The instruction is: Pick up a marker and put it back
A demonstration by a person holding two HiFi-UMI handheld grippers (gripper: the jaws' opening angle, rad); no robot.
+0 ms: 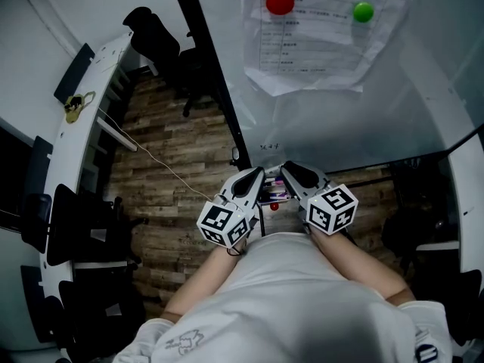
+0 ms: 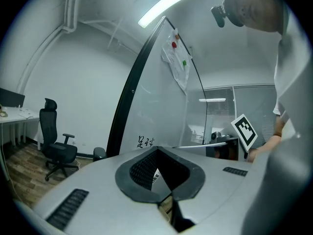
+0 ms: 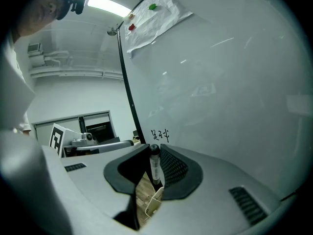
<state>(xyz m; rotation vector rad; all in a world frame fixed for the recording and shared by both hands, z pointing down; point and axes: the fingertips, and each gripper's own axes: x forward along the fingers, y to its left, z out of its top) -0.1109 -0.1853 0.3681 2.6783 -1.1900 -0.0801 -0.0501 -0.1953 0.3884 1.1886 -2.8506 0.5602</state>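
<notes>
The right gripper (image 3: 155, 149) pinches the marker (image 3: 155, 166) upright in its jaws near the whiteboard (image 3: 220, 82); a knock could twist it loose. The left gripper (image 2: 157, 150) is clenched, empty.

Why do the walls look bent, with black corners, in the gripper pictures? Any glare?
Left gripper view: the wide-angle lens bows the whiteboard frame and blackens the corners; the ceiling light burns out white. Right gripper view: same bowing, yet the marker looks sharp. Head view: dim and bluish, with a dark floor.
</notes>
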